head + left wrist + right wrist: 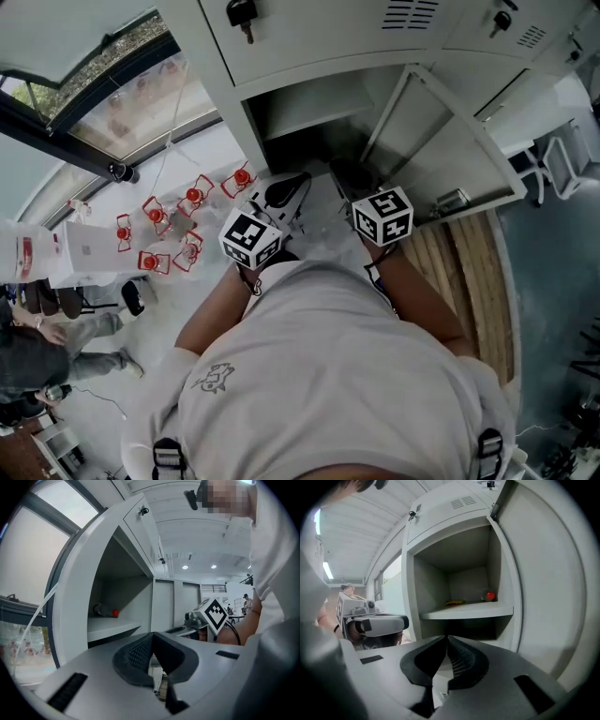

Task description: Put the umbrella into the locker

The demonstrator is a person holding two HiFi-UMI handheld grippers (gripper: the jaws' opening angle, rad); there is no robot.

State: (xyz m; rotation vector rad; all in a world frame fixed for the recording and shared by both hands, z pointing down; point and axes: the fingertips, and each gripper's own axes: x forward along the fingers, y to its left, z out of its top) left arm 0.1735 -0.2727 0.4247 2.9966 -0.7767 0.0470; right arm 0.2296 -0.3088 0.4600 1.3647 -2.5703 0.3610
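A bank of pale grey lockers stands beside a big window (94, 66), over a white floor where a cluster of red frames (169, 230) sits to the left and wooden planks (473, 272) lie to the right. One locker (309, 108) is open, its door (441, 141) swung out to the right. Inside it a shelf (464, 611) crosses the compartment. The umbrella (104, 610), folded, dark, with a red end, lies on that shelf near the back, and in the right gripper view its red end sits by the right rear corner. A small yellow scrap (454, 603) lies on the same shelf, apart from the umbrella. The person in a white shirt holds both tools side by side just in front of the opening, outside it. The left gripper (152, 637) has its jaws together at the tips, with nothing between them. The right gripper (446, 639) is likewise closed and empty, aimed at the shelf's front edge. Neither touches the umbrella.
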